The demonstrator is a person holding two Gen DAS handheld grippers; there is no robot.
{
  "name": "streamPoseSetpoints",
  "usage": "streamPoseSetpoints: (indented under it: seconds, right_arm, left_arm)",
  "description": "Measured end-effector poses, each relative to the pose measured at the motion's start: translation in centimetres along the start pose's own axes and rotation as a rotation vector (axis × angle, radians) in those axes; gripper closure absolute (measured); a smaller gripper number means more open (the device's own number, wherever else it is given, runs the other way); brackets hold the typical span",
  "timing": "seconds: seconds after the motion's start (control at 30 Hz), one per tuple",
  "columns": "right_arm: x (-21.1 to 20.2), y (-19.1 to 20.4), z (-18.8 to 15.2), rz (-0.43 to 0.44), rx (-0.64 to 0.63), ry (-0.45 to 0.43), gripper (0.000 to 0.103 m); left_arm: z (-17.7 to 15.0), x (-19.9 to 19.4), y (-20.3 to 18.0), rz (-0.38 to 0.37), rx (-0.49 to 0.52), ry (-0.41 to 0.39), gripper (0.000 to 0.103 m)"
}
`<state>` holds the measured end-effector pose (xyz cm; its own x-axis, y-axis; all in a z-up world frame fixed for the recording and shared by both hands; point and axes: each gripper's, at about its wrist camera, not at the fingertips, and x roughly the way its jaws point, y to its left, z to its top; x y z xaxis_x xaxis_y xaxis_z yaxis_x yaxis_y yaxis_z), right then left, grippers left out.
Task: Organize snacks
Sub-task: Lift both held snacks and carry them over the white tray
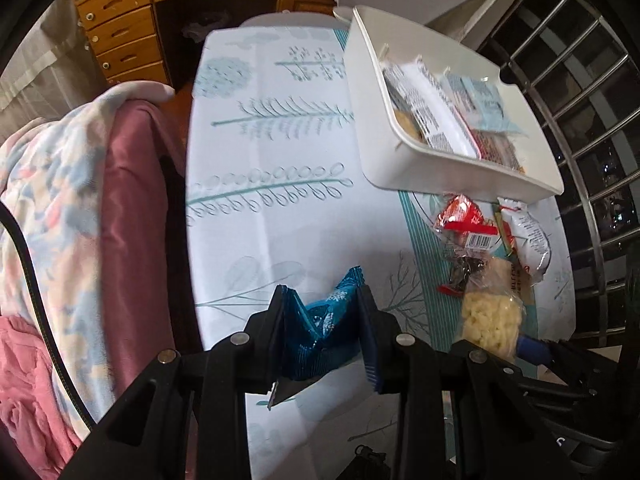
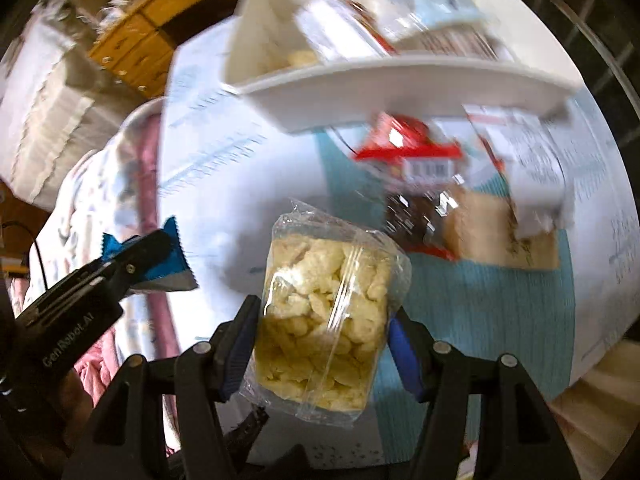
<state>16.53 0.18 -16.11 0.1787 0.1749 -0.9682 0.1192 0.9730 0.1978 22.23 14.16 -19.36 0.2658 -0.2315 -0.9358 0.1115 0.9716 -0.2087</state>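
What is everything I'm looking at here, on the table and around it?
Blue snack packet: one, blue, pinched between the left gripper's fingers.
Clear bag of pale puffed snacks: one, yellowish, held by the right gripper.
White bin: one, white, on the table's far side, holding several packets.
Loose snacks: a few, red, white, brown, on the table beside the bin.
Tablecloth: one, white with teal plant prints.
Blanket: one, pastel, left of the table.
Wooden drawers: one unit, brown, behind.
Left gripper: black, shut.
Right gripper: black, shut.
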Motion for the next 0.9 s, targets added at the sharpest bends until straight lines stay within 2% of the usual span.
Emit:
streamPoseSetpoints:
  seconds: [0.13, 0.47, 0.7, 0.9]
  right_arm:
    - [-0.8, 2.0, 1.6, 0.024, -0.093, -0.054, 0.041]
    - [-6.0, 2.8, 5.7, 0.063, -0.293, -0.248, 0.041]
    - [-9.4, 1.0, 8.7, 0.056, -0.401, -0.399, 0.041]
    - [-10.7, -1.4, 11.2, 0.022, -0.463, -0.482, 0.041]
  left_arm:
    - [0.5, -1.9, 0.9, 0.005, -0.016, -0.040, 0.072]
    - [3.8, -5.6, 0.6, 0.026, -0.090, -0.119, 0.072]
    - [7.3, -7.6, -2.3, 0.018, -0.113, -0.187, 0.072]
    - [10.9, -8.1, -5.6, 0.001, -0.130, -0.236, 0.071]
